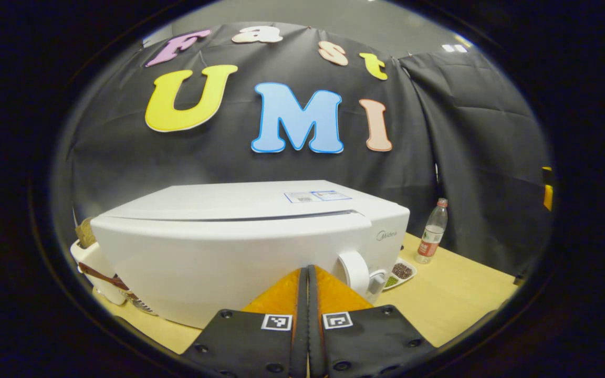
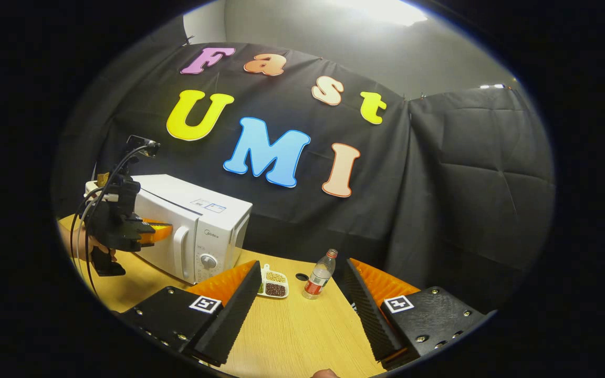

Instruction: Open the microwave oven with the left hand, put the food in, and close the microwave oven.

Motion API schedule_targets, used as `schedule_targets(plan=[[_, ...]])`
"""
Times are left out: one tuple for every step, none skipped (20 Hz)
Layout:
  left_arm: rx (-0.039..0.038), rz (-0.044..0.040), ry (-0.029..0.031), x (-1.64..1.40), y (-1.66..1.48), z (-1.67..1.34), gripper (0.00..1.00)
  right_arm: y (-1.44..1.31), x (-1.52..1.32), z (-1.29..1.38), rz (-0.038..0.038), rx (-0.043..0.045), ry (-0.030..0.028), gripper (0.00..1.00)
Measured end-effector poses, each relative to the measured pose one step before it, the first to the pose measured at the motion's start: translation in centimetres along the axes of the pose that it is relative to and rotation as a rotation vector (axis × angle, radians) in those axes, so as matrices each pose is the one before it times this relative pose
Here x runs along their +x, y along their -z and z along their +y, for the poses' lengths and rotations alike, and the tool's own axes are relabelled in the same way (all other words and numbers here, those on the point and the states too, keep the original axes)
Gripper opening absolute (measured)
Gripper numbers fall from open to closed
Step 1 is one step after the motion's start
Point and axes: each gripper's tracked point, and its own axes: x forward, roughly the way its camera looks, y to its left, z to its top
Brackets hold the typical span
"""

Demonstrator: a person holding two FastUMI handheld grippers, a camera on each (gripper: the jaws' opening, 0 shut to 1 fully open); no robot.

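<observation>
A white microwave oven [image 1: 239, 236] stands shut on a light wooden table [image 1: 449, 299] in the booth, its door handle [image 2: 179, 249] and control dial [image 2: 208, 261] facing the front edge. In the left gripper view, the left gripper [image 1: 306, 273] sits right up against the oven's door, its two fingers pressed together with nothing between them. The right gripper view shows that same tool from the side, level with the door just beside the handle, a hand [image 2: 74, 241] gripping it from behind. The right gripper [image 2: 302, 286] hangs well in front of the microwave, fingers spread wide and empty. Just beside the oven's dial side lies a small divided dish of food [image 2: 273, 282], apparently beans or grains, with a clear plastic bottle [image 2: 319, 275] standing upright just past it.
</observation>
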Motion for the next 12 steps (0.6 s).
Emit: schedule_targets(plan=[[0.00754,-0.00037,-0.01022,0.314,-0.052,0.059,0.07,0.032,-0.053,-0.007,-0.00027,-0.00056,-0.0068,0.97],[0.01834,0.01534,-0.03394,0.51,-0.119,0.545,0.07,0.102,0.006,-0.006,-0.00001,-0.00029,-0.00849,0.97],[-0.02893,0.00913,0.02328,0.331,0.313,-0.934,0.07,0.089,-0.102,0.043,-0.00021,0.00125,-0.0094,0.97],[0.01087,-0.00812,-0.0241,-0.479,-0.49,-0.135,0.07,-0.007,-0.203,-0.068,-0.00628,0.00227,-0.00661,0.97],[0.02761,0.00725,-0.0176,-0.047,-0.045,0.029,0.07,-0.129,-0.124,-0.019,-0.00601,0.00442,-0.00706,0.97],[0.01602,-0.00329,-0.0197,-0.397,-0.399,0.187,0.07,0.076,-0.142,0.081,-0.00512,0.00498,-0.01221,0.97],[-0.00492,-0.01275,-0.00338,-0.382,-0.736,-0.146,0.08,-0.009,-0.205,-0.032,-0.00663,0.00316,-0.00894,0.97],[-0.0103,-0.01085,-0.00637,-0.75,-0.668,-0.129,0.07,-0.206,-0.134,-0.171,-0.00856,0.00496,-0.01055,0.97],[-0.00531,-0.00421,-0.01042,-0.892,-0.391,0.011,0.08,-0.104,-0.215,-0.11,-0.00874,0.00723,-0.01157,0.97],[-0.00659,-0.00786,-0.01217,-1.044,-0.381,-0.006,0.08,0.019,-0.161,-0.183,-0.00828,0.00799,-0.01249,0.97],[-0.00688,-0.01292,-0.01191,-1.065,-0.725,-0.052,0.07,-0.111,-0.154,-0.093,-0.00747,0.00813,-0.01417,0.97],[-0.00192,-0.01292,-0.01318,-1.268,-0.554,-0.017,0.07,-0.006,-0.146,-0.05,-0.0096,0.00864,-0.01716,0.97]])
